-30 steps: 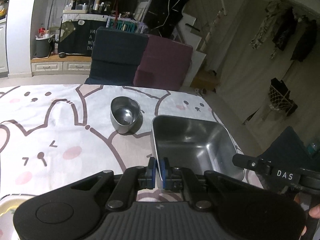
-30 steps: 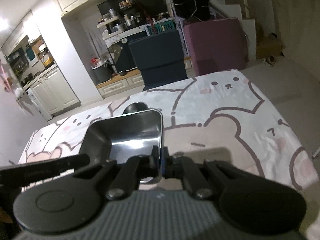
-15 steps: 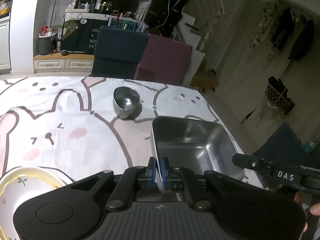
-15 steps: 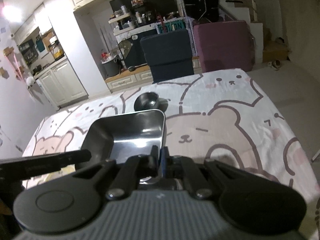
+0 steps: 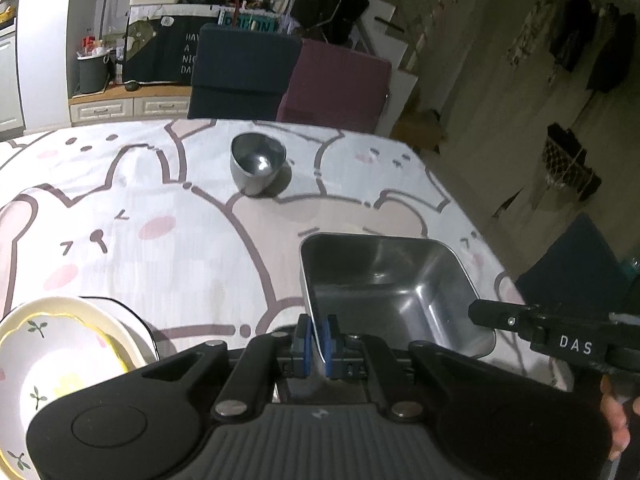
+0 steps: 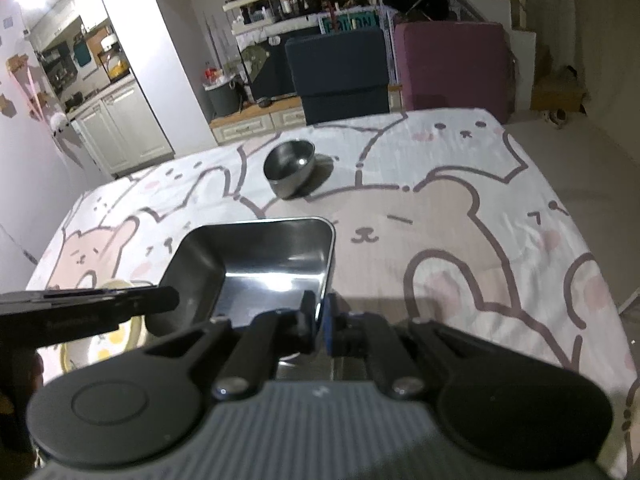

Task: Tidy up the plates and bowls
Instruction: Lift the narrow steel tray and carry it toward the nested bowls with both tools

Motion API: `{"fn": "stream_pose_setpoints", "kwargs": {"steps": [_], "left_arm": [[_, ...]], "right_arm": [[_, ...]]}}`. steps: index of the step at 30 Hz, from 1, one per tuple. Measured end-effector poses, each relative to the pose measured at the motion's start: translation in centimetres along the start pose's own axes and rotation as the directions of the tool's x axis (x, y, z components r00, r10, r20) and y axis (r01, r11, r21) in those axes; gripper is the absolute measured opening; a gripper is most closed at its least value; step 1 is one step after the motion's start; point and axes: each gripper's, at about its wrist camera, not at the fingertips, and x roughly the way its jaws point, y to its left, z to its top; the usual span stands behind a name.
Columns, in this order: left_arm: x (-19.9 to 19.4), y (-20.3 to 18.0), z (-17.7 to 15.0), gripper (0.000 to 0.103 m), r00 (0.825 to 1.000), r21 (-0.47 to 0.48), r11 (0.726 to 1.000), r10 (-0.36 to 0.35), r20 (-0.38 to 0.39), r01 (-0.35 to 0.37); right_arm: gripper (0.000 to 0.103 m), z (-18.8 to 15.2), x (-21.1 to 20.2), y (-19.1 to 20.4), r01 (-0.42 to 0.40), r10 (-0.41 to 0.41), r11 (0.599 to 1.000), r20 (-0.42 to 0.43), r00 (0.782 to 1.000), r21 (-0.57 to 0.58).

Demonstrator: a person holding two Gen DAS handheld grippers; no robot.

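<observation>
Reading "DAS" in white letters, a marking is seen on the black body of the right tongs [image 5: 524, 320] where they enter the left wrist view; behind the worktop, white writing on a dark hanging cloth [image 5: 160, 50] is partly hidden, with only "HAV", "A", "NIC" and "DA" legible. A navy chair [image 5: 244, 72] and a maroon chair [image 5: 336, 88] are stood side by side at the far edge. The worktop [image 5: 192, 240] is covered by a cloth printed with cartoon bears and rabbits.

A rectangular steel tray [image 5: 384, 284] is held at the near right part of the worktop — its left rim is pinched by the left tongs [image 5: 316, 344], its right rim by the right tongs [image 6: 320, 316], both sets closed narrowly on the thin metal. The tray's opening is turned upward; its long axis cannot be told. A round steel bowl [image 5: 258, 162] is tilted well beyond it, toward the chairs. A stack of white floral plates [image 5: 60, 356] is seen at the near left, partly hidden by the left tongs' body.
</observation>
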Motion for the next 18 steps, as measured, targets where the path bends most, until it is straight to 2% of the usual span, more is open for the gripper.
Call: {"fn": "stream_pose_setpoints", "kwargs": {"steps": [6, 18], "left_arm": [[1.5, 0.1, -0.6, 0.006, 0.999, 0.005, 1.0, 0.021, -0.042, -0.021], [2.7, -0.1, -2.0, 0.007, 0.992, 0.074, 0.996, 0.064, -0.112, -0.055]], "right_arm": [[0.006, -0.6, 1.5, 0.1, 0.03, -0.032, 0.999, -0.065, 0.997, -0.033], [0.007, -1.7, 3.3, 0.6, 0.067, -0.087, 0.99, -0.16, 0.983, -0.127]]}}
